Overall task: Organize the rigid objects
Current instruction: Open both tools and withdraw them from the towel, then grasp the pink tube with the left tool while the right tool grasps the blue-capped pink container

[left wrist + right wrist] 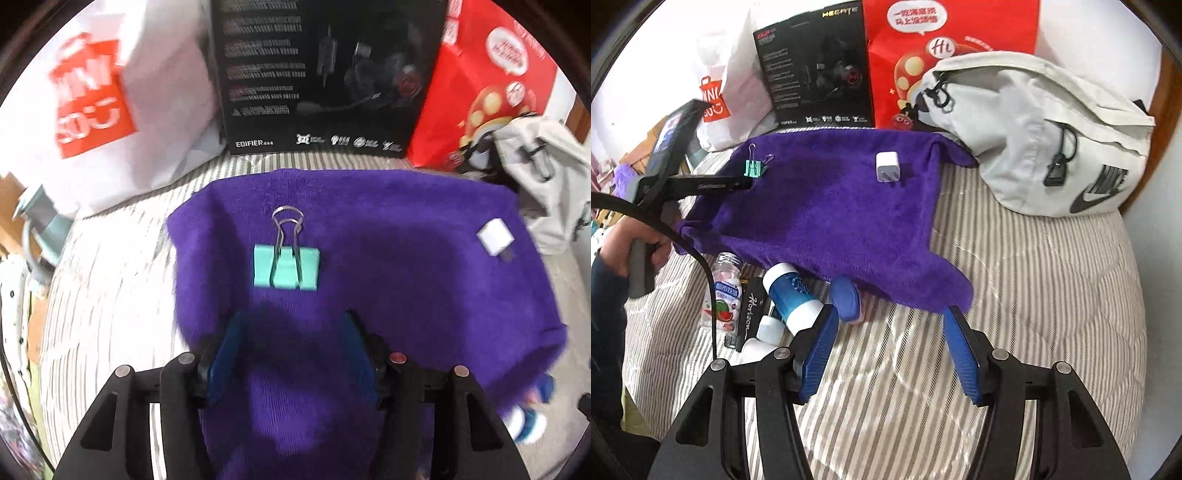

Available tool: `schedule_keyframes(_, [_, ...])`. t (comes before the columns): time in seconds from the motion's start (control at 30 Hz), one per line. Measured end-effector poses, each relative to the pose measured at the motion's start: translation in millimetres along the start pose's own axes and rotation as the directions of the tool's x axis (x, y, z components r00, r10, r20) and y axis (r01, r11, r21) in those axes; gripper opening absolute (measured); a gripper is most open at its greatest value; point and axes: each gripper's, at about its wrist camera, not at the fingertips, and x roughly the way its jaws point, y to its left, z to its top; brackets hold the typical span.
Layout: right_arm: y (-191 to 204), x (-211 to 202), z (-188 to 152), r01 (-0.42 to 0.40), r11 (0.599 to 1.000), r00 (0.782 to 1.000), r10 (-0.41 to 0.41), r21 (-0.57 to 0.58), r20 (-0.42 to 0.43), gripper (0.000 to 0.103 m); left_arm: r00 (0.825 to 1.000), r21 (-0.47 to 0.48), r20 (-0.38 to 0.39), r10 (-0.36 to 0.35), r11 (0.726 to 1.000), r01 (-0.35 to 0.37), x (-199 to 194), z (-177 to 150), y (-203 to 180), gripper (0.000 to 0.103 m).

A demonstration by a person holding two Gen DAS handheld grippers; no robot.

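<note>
A teal binder clip lies on a purple towel, just ahead of my left gripper, which is open and empty. A white plug adapter rests at the towel's right side. In the right wrist view the clip sits at the towel's far left corner, with the left gripper's fingers close beside it, and the adapter stands mid-towel. My right gripper hovers open over the striped bedding, empty. A blue-and-white bottle and a blue object poke out from under the towel's near edge.
A black headset box, red bag, white shopping bag and grey backpack line the far side. A clear watermelon-label bottle, a black box and small white items lie at the near left. A hand holds the left tool.
</note>
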Motion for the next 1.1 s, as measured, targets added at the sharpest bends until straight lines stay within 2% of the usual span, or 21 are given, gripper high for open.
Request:
schedule_keyframes(0.13, [0.2,-15.6,-9.6,-0.001,1.0,1.0,0.001,0.004,0.015,0.059,0.999,-0.018,0.028,-0.023,1.0,0.024,-40.2,-33.0,-6.7,0.069])
schedule_keyframes(0.27, [3.8,-31.9,-19.3,0.009,1.0,0.999,-0.009,-0.007,0.033,0.059,0.999,-0.04,0.018,-0.041,0.998,0.041,-63.4,-72.1,-10.2,0.069])
schedule_keyframes(0.37, [7.6,-41.8,-25.9,0.004,1.0,0.999,-0.004,-0.011,0.043,0.062,0.999,-0.078,-0.02,-0.032,0.996,0.03,-58.9,-97.2,-12.6,0.069])
schedule_keyframes(0.47, [12.8,-49.1,-32.3,-0.005,1.0,0.999,0.006,-0.028,0.043,0.062,0.995,-0.113,-0.05,-0.088,0.99,0.082,-51.0,-112.7,-16.4,0.069])
schedule_keyframes(0.8, [25.5,-48.6,-49.5,0.005,0.997,1.0,-0.005,-0.075,0.008,0.062,0.996,-0.124,-0.048,-0.074,0.99,0.068,-29.5,-108.3,-40.9,0.071])
schedule_keyframes(0.9, [24.4,-45.9,-50.5,0.006,0.998,1.0,-0.007,-0.07,-0.001,0.062,0.998,-0.083,-0.052,-0.038,0.996,0.033,-32.0,-112.3,-46.3,0.074])
schedule_keyframes(1.03, [25.2,-39.2,-49.2,-0.002,0.998,1.0,0.002,-0.067,-0.013,0.062,0.998,-0.07,-0.046,-0.041,0.997,0.037,-36.1,-118.6,-40.4,0.076])
schedule_keyframes(1.1, [27.0,-37.2,-49.6,-0.001,0.997,1.0,0.0,-0.076,-0.018,0.062,0.999,-0.053,-0.049,-0.002,0.999,0.0,-38.5,-124.0,-33.3,0.076])
